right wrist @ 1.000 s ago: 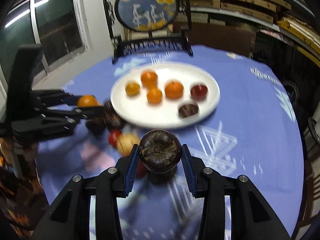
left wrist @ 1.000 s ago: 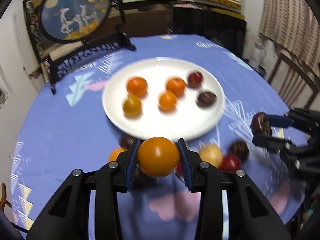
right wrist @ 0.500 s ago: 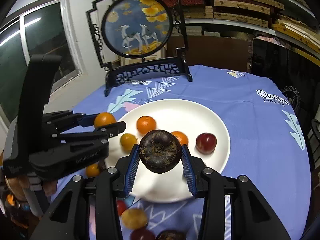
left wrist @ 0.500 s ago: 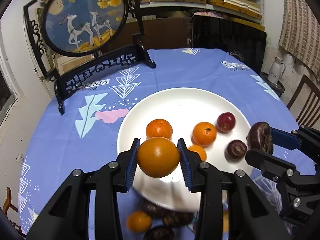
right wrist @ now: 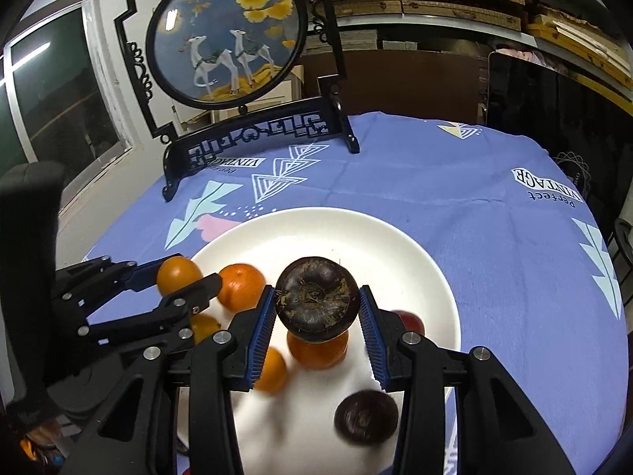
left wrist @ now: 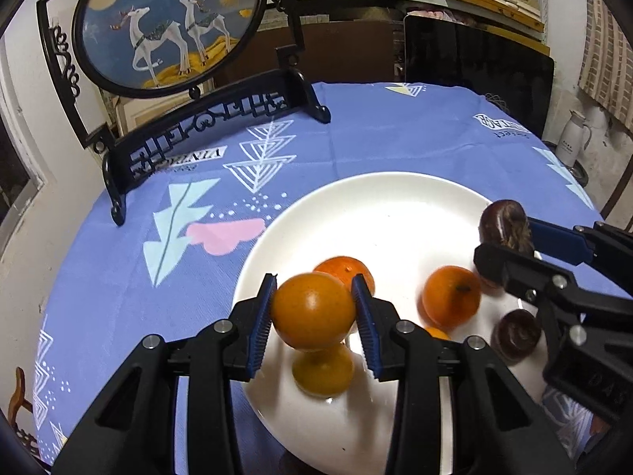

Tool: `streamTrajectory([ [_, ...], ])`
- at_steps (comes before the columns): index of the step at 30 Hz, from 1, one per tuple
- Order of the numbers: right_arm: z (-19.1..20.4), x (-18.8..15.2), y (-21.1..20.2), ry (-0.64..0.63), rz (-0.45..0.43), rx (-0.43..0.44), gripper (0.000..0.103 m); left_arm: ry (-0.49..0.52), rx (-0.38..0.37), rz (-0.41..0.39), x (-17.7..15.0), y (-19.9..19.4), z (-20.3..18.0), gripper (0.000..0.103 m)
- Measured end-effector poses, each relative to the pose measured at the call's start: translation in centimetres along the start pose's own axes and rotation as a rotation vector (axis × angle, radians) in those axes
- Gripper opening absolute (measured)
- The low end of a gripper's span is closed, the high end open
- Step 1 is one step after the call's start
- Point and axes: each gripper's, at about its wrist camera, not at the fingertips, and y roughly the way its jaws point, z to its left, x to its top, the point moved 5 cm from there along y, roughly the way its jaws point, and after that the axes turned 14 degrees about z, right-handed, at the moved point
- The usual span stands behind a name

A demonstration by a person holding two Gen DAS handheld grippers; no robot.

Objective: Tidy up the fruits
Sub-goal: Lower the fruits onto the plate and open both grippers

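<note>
Red fruit [right wrist: 411, 321] in right view only; left tongs [left wrist: 312, 310] opening around orange [left wrist: 312, 310], right tongs [right wrist: 316, 312] clamped on dark fruit [right wrist: 316, 304].

The plate [right wrist: 415, 253] lies on the tablecloth [right wrist: 494, 237], the framed screen [right wrist: 225, 35] standing behind it at eleven o'clock. On the plate, three oranges [right wrist: 240, 285] sit toward nine o'clock, a plum [right wrist: 411, 322] at three, a mangosteen [right wrist: 366, 415] at five. Over the plate, the left gripper [left wrist: 313, 312] carries an orange [left wrist: 312, 310] at nine o'clock and the right gripper [right wrist: 316, 312] carries a mangosteen [right wrist: 316, 301] near the centre.
</note>
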Motion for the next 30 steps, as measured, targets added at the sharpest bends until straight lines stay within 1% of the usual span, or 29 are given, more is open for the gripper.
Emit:
streamTrajectory([
  [2,-0.1,0.2,0.2,0.004,0.002,-0.002,0.043,-0.001,0.014,-0.016,0.2,-0.1,0.1,0.040],
  [3,-0.2,0.2,0.4,0.006,0.003,-0.004,0.043,0.000,0.017,-0.018,0.3,-0.1,0.1,0.042],
  [5,-0.4,0.2,0.3,0.009,0.000,-0.005,0.045,-0.001,0.023,-0.021,0.4,-0.1,0.2,0.052],
  [6,-0.5,0.2,0.1,0.012,-0.004,-0.010,0.055,-0.004,0.027,-0.026,0.4,-0.3,0.3,0.064],
  [7,-0.6,0.3,-0.1,0.019,-0.012,-0.015,0.060,-0.006,0.035,-0.039,0.4,-0.5,0.3,0.068],
  [9,-0.7,0.3,-0.7,0.016,-0.032,-0.017,0.061,0.000,0.036,-0.048,0.3,-0.8,0.3,0.068],
  [12,-0.8,0.0,-1.2,0.016,-0.029,-0.017,0.061,0.001,0.039,-0.051,0.1,-1.2,0.4,0.068],
  [17,-0.9,-1.4,-2.1,0.014,-0.015,-0.015,0.061,-0.003,0.035,-0.049,-0.9,-1.9,0.7,0.068],
  [20,-0.7,-2.8,-2.8,-0.002,-0.005,-0.017,0.065,-0.001,0.031,-0.050,-1.8,-2.6,0.9,0.069],
  [24,-0.4,-5.6,-4.0,-0.038,0.022,-0.010,0.070,0.012,0.025,-0.059,-3.6,-3.8,1.2,0.072],
  [30,0.2,-12.3,-5.9,-0.160,0.080,-0.030,0.070,0.034,0.007,-0.056,-7.2,-5.5,2.1,0.074],
])
